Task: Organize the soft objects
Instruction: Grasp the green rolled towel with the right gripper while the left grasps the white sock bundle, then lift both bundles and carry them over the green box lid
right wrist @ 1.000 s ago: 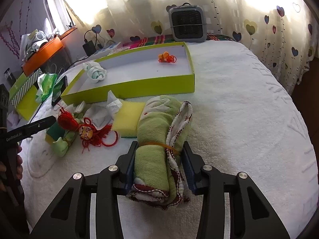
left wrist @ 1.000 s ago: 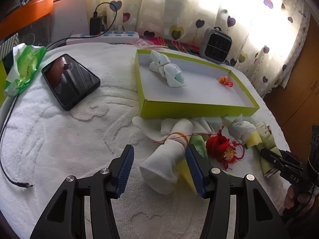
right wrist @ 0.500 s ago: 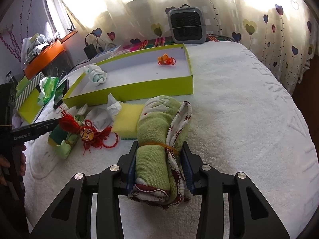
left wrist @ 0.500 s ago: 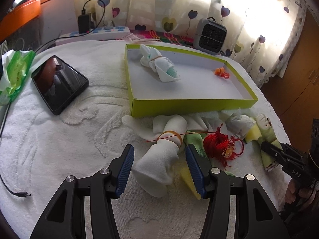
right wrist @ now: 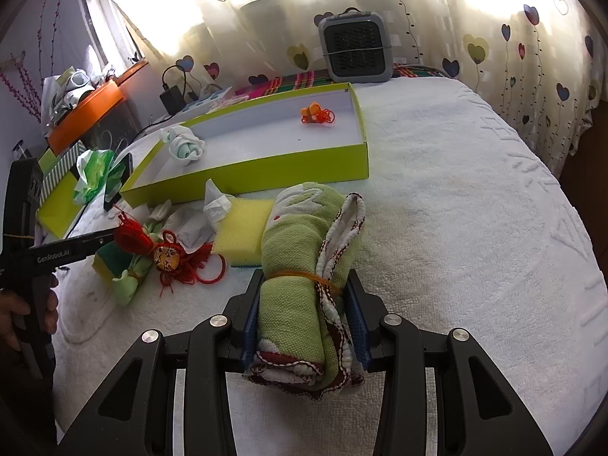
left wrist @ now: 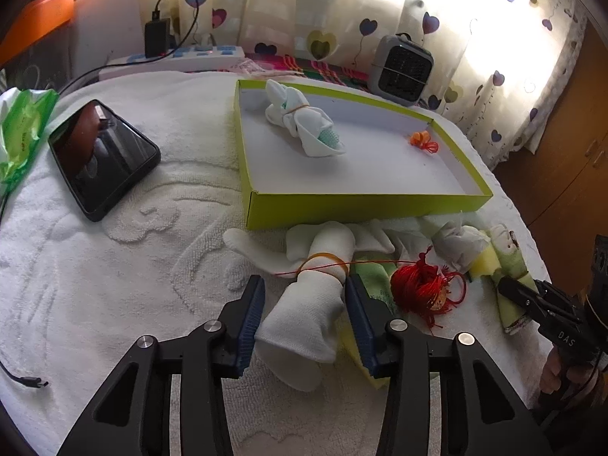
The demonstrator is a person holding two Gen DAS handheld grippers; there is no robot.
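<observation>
My left gripper (left wrist: 304, 319) is open around a rolled white sock bundle (left wrist: 307, 315) tied with a rubber band; its pads (left wrist: 250, 323) stand just off the cloth. My right gripper (right wrist: 304, 323) is shut on a rolled green towel (right wrist: 300, 273) bound with a rubber band, held low over the bed. A lime-green box lid (left wrist: 361, 205) holds a white sock bundle (left wrist: 304, 125) and a small orange tassel (left wrist: 421, 142). In front of the box lie a red tassel charm (left wrist: 421, 288), yellow sponges (right wrist: 243, 228) and white cloth (right wrist: 216, 205).
A black phone (left wrist: 102, 152) lies left of the box on the white bedspread (left wrist: 114, 266). A green plastic bag (left wrist: 19, 133) is at the far left. A grey heater (left wrist: 402, 68) and a power strip (left wrist: 182, 57) stand behind. A cable end (left wrist: 30, 382) lies at the front left.
My left gripper has moved forward along the white sock bundle and its fingers have come in closer to it. My right gripper still holds the green towel, nearly unmoved.
</observation>
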